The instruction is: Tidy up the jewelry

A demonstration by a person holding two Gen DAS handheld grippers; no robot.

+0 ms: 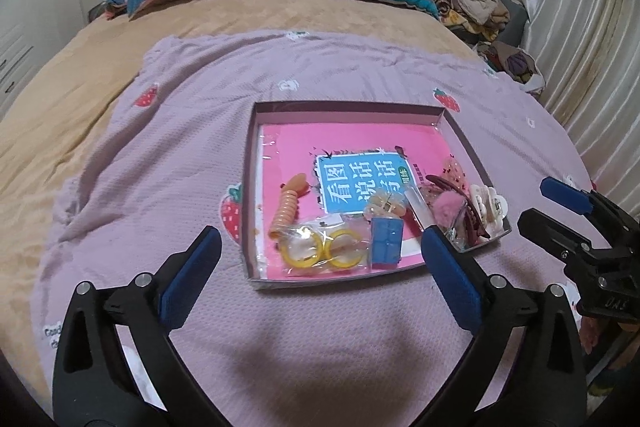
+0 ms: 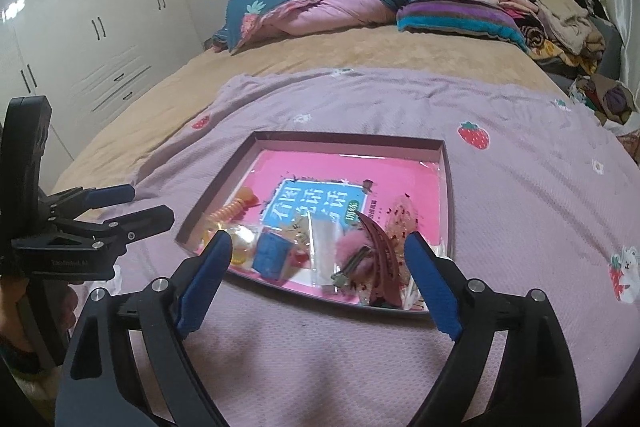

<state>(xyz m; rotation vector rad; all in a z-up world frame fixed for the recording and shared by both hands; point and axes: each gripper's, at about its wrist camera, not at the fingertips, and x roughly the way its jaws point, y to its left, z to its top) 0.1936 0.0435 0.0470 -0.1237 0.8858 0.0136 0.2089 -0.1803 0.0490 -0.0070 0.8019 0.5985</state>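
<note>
While the lilac blanket (image 1: pixel 360 75) is spreading across the bed, the shallow tray (image 1: pixel 352 107) is sitting on it, jewelry crowding its near edge: yellow hoops (image 1: pixel 322 249), blue box (image 1: pixel 386 241), dark red clip (image 2: pixel 380 255). Left hand-held gripper (image 1: pixel 320 259) and right hand-held gripper (image 2: pixel 320 259) are both hovering spread, holding nothing. Trouble looming: tangled pieces dragging out together, soft bedding tipping the tray.

My right claw (image 2: pixel 318 257) hangs spread wide over the shallow tray's (image 2: pixel 448 187) near edge, above a dark-red hair clip (image 2: pixel 380 259) and pink pompom (image 2: pixel 354 247).
</note>
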